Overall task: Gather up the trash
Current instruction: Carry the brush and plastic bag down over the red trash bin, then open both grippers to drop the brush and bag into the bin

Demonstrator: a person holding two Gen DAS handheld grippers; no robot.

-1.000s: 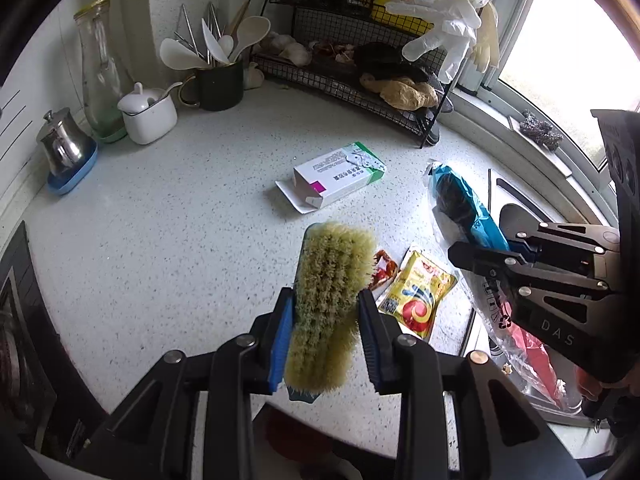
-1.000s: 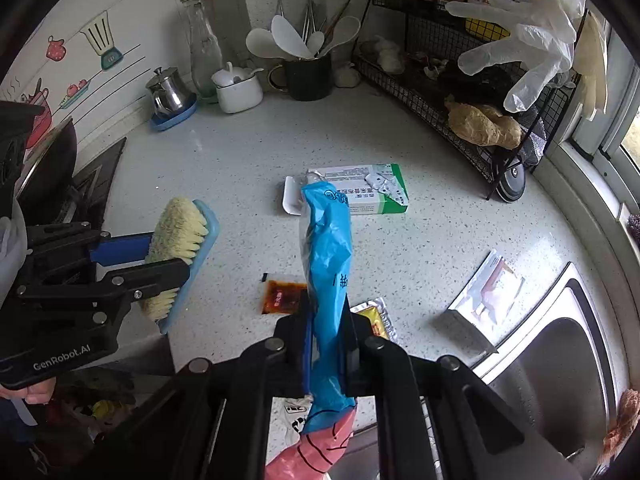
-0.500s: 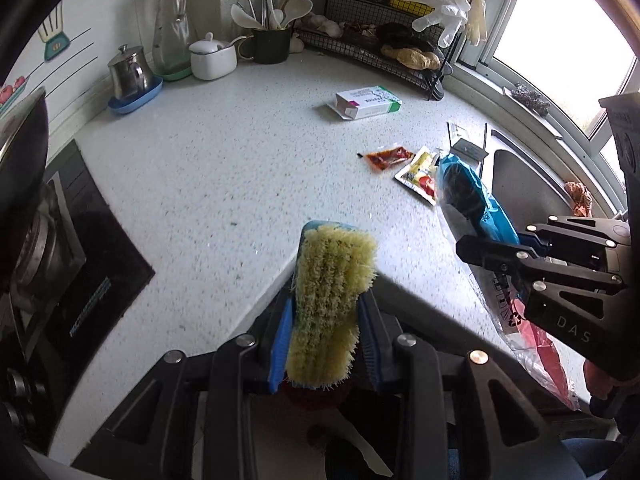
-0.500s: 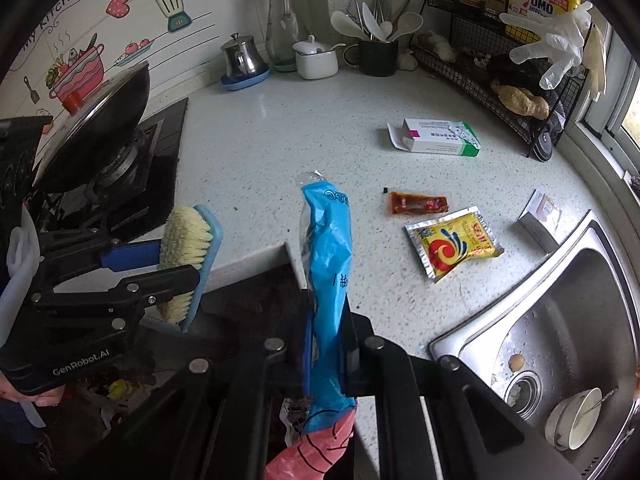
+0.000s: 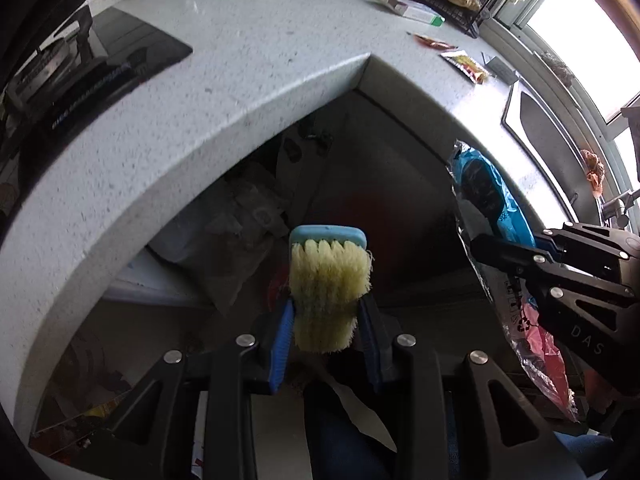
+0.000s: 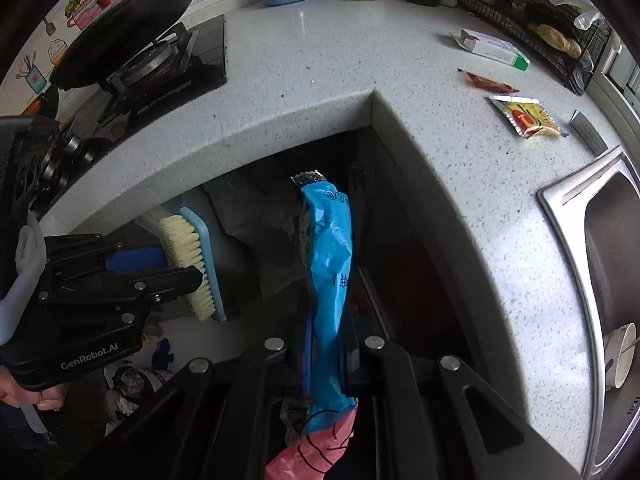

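Blue wrapper (image 6: 326, 276): clamped upright in the right gripper (image 6: 326, 354), pink end trailing behind the fingers, held off the countertop (image 6: 304, 60) edge. Scrub brush (image 5: 328, 288): pinched between the left gripper (image 5: 326, 344) fingers, to the right gripper's left. Ahead on the counter: yellow sachet (image 6: 526, 116), red sachet (image 6: 490, 82), carton (image 6: 494, 49). Sink (image 6: 610, 248), right: holds a cup (image 6: 620, 354), seen in the right view only.

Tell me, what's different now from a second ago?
Both hand-held grippers pulled back off the countertop and now hang below its edge. The left one still grips the scrub brush; the right one still grips the blue snack bag. The box and two sachets stayed put.
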